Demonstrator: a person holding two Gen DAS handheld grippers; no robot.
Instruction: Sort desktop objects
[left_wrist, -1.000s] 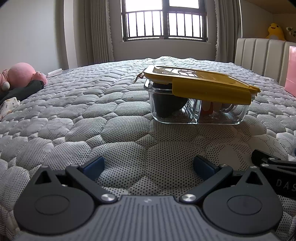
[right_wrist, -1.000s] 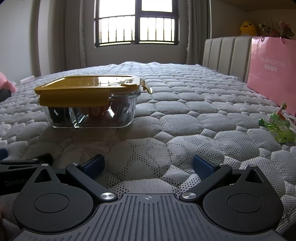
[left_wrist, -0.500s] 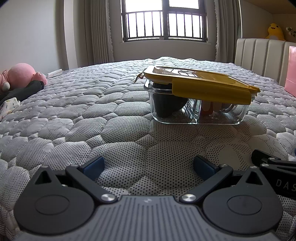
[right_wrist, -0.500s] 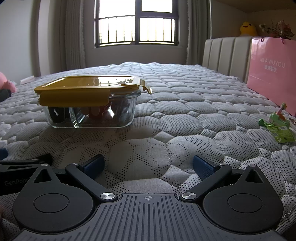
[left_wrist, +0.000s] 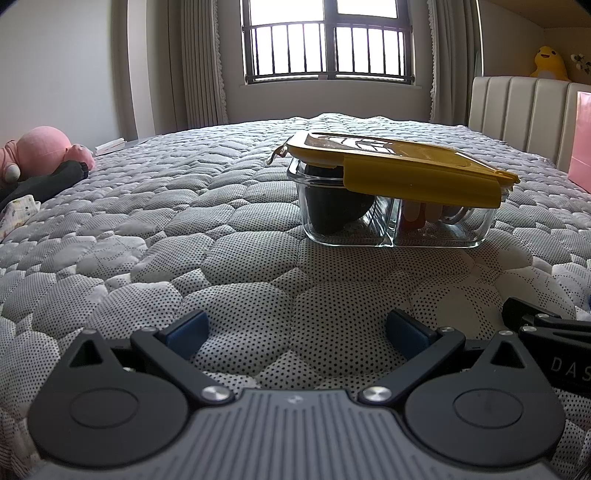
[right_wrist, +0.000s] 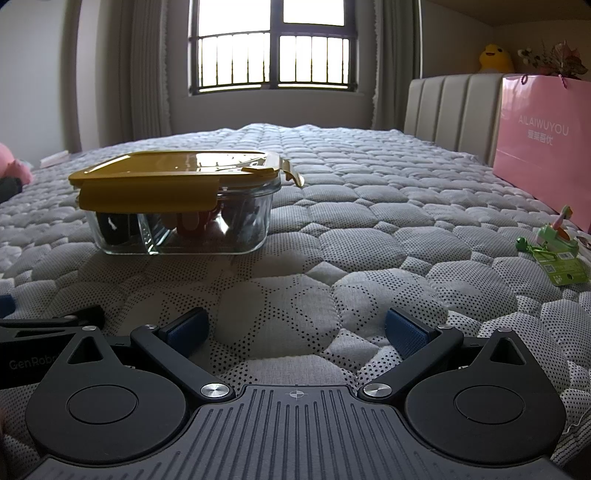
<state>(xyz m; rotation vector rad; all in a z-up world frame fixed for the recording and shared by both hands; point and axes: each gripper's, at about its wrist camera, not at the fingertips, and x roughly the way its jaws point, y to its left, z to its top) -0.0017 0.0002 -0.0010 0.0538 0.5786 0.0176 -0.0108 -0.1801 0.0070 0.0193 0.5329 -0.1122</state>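
Note:
A glass box (left_wrist: 391, 218) with a yellow lid (left_wrist: 402, 162) stands on the quilted bed; it also shows in the right wrist view (right_wrist: 181, 229) with its lid (right_wrist: 173, 171) on top. Dark and orange-red items lie inside. My left gripper (left_wrist: 295, 328) is open and empty, resting low on the bed, the box ahead to its right. My right gripper (right_wrist: 295, 328) is open and empty, the box ahead to its left. A small green toy with a tag (right_wrist: 557, 251) lies on the bed at the right.
A pink gift bag (right_wrist: 543, 147) stands against the headboard (right_wrist: 454, 114) at the right. A pink plush toy (left_wrist: 40, 147) and a dark cloth (left_wrist: 40, 182) lie at the bed's left edge. Each gripper's side shows in the other's view.

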